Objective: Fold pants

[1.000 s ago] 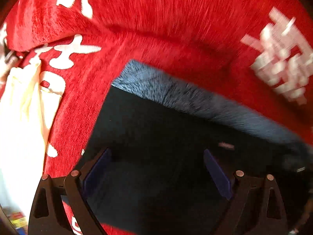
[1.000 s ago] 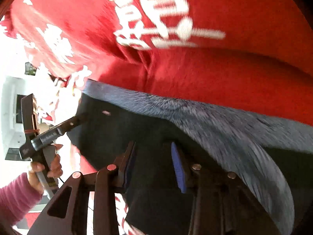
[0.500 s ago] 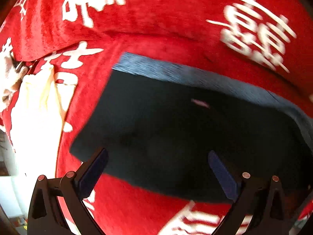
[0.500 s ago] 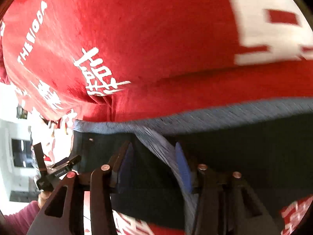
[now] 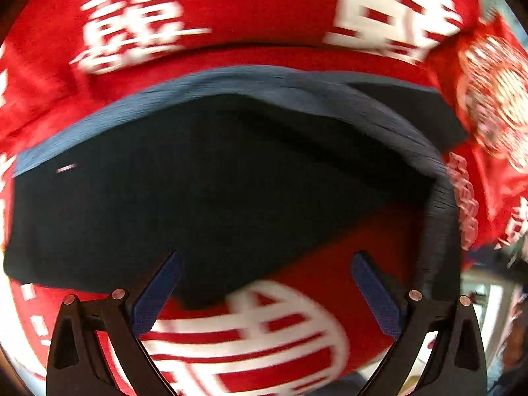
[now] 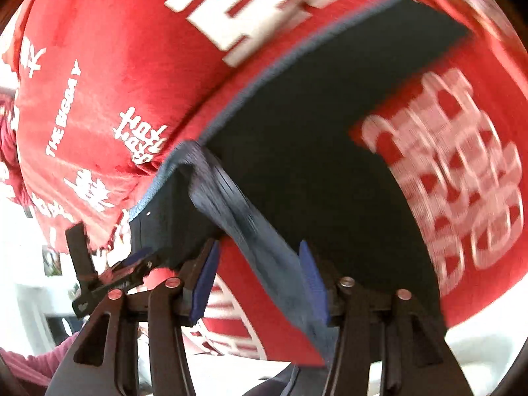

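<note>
Right claw [image 6: 257,283]: jaws part-way apart and just been opening; the grey-blue waistband [image 6: 264,257] of the pants runs between the blue pads [image 6: 204,283], which do not press it.
Left claw [image 5: 264,293]: jaws wide, nothing between them, hanging above the near edge of the pants.
Pants [image 5: 211,191]: dark, almost black, lying flat on the red cloth; in the left view the long axis runs left to right, with the waistband along the far edge and bending down the right side.
Fold: in the right view a band strip doubles over at the left corner.
Surface: red cloth [image 5: 247,10] with large white characters, covering a soft surface; whether bed or desk, I cannot tell.
Room: bright and washed out at the left of the right view, where a pink sleeve [image 6: 29,366] shows.
</note>
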Demonstrator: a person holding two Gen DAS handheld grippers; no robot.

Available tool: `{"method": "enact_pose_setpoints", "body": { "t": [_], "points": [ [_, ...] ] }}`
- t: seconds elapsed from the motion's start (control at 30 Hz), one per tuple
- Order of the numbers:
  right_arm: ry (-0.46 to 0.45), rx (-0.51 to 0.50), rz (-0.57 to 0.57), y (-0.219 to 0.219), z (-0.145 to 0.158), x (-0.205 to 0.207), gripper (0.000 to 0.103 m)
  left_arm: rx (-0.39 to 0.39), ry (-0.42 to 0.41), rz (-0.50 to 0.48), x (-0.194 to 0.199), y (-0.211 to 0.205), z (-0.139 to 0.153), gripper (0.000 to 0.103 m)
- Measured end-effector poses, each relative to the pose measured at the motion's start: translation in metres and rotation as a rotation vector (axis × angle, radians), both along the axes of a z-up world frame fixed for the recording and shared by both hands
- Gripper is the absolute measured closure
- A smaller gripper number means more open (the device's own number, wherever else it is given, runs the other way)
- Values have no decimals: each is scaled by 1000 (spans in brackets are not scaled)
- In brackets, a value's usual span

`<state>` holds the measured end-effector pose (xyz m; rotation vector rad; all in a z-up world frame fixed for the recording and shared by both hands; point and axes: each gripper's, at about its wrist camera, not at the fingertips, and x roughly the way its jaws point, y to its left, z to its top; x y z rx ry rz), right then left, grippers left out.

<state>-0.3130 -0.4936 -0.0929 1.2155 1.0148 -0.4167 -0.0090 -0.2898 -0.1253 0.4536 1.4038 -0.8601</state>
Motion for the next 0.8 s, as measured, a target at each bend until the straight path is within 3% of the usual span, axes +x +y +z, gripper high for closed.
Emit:
{"method": "enact_pose_setpoints", "body": {
  "t": [0.1,0.27,0.47,0.63,0.67,0.73,0.77,0.8],
  "points": [
    [4,56,-111,23,-20,-42,47,-75,69,-33,-28,-20,4,0],
    [14,144,-248,62,-54,-102,47,-129,164,-45,-51,-37,-2,0],
    [-36,225,-261,76,-85,-118,47,-82,140,-110,-72,-57,-26,0],
    [-100,268,-262,74,-93,-124,47,-65,120,-129,-87,-66,-35,1],
    [-121,286,-269,71,-96,-125,48,-66,114,-132,-90,-69,-35,5],
    [-159,322,-277,65,-99,-123,69,-52,115,-139,-94,-75,-36,21],
    [-159,334,-267,61,-98,-120,88,-41,132,-140,-95,-77,-39,38],
    [-156,330,-253,58,-94,-118,90,-36,162,-141,-97,-80,-43,58]
  ]
}}
